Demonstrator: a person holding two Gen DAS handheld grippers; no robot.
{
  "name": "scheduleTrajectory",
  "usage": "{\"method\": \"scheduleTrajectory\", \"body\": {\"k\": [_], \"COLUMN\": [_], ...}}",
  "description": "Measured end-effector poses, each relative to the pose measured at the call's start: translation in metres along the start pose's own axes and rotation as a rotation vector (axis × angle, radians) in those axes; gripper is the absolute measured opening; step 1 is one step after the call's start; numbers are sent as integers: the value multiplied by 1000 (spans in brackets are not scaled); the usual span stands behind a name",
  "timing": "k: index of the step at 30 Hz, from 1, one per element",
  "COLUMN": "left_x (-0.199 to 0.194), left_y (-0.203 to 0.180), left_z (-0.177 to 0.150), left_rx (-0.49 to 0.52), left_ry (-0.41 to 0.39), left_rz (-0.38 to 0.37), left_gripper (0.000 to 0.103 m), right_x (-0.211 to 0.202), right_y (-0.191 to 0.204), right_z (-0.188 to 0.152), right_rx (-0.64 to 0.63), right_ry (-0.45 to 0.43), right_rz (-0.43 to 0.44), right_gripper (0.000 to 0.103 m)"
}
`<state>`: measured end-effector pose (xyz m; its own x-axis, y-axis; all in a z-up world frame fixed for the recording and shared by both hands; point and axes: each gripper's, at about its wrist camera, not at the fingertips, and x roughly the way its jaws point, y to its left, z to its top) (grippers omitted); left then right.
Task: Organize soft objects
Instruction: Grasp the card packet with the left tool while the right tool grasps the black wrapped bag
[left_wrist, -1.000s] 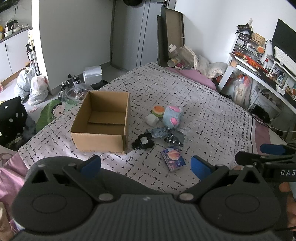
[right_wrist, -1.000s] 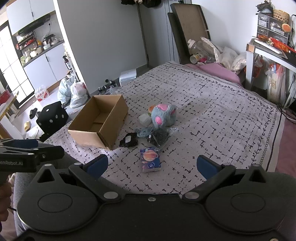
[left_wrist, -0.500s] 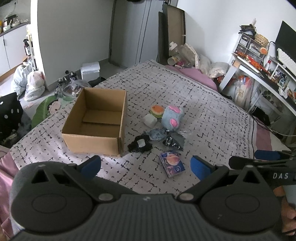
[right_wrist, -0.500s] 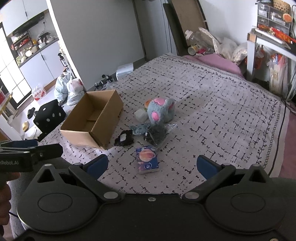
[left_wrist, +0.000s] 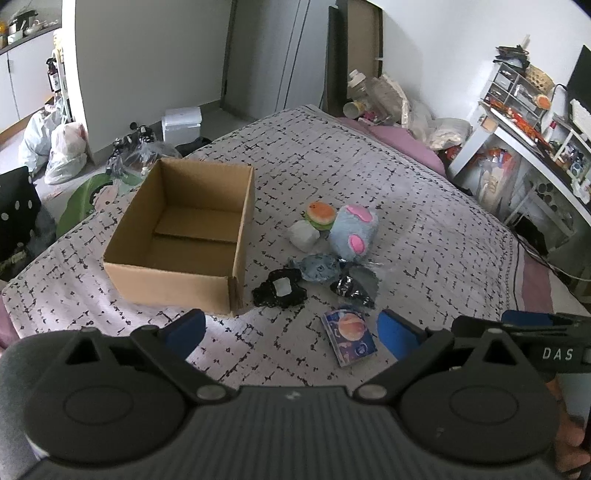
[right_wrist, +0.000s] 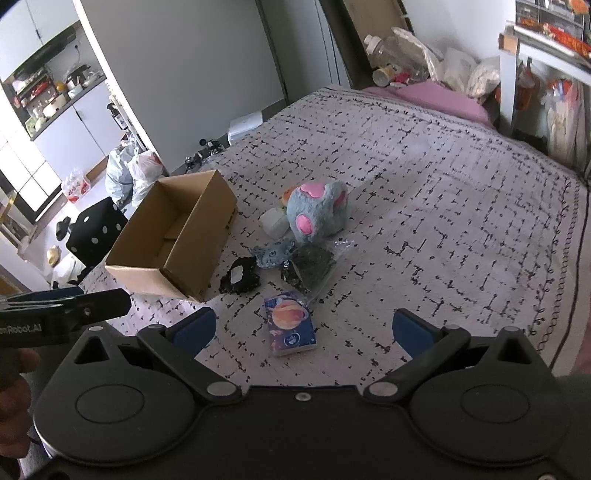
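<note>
An open, empty cardboard box (left_wrist: 184, 236) (right_wrist: 173, 240) stands on the patterned bed. To its right lie a blue plush with pink spots (left_wrist: 352, 232) (right_wrist: 314, 214), a burger toy (left_wrist: 320, 213), a white soft block (left_wrist: 303, 235) (right_wrist: 274, 222), a small blue-grey plush (left_wrist: 317, 266) (right_wrist: 273, 254), a black item with a white patch (left_wrist: 279, 288) (right_wrist: 240, 276), a dark plastic bag (left_wrist: 354, 282) (right_wrist: 310, 264) and a tissue pack (left_wrist: 349, 336) (right_wrist: 291, 323). My left gripper (left_wrist: 291, 328) and right gripper (right_wrist: 314, 328) are open and empty, held above the near bed edge.
The bedspread (left_wrist: 424, 229) stretches to the right and back. Bags and a black dotted cushion (right_wrist: 96, 232) sit on the floor at left. A cluttered desk and shelves (left_wrist: 535, 122) stand at right. Bottles and bags (left_wrist: 376, 92) pile at the bed's far end.
Both grippers have moved forward and lower towards the objects, which now appear larger and nearer. Both stay open. Nothing on the bed has moved.
</note>
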<state>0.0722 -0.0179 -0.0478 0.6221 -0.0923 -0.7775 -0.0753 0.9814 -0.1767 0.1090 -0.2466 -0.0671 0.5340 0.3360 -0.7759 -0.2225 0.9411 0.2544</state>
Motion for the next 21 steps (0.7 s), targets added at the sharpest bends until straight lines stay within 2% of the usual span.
{"method": "scheduleTrajectory", "body": {"k": [6,12,14,21], "left_x": [21,44,53,80], "left_y": [1,-3,-6,-19], "left_z": [2,1,0,-5], "left_rx": [-31,-84,-100,-130], "left_ry": [25,74,89,124], "left_rz": [-19,-47,-45,-16], "left_gripper": [92,89,88,81], "right_x": [18,34,41,64], "right_y": [-14,-28,-33,-48], "right_z": [9,23,27,28], "right_rx": [81,146,168,241], "right_ry": [44,70,83,100], "right_rz": [53,78,86,115], "right_gripper": [95,89,85,78]}}
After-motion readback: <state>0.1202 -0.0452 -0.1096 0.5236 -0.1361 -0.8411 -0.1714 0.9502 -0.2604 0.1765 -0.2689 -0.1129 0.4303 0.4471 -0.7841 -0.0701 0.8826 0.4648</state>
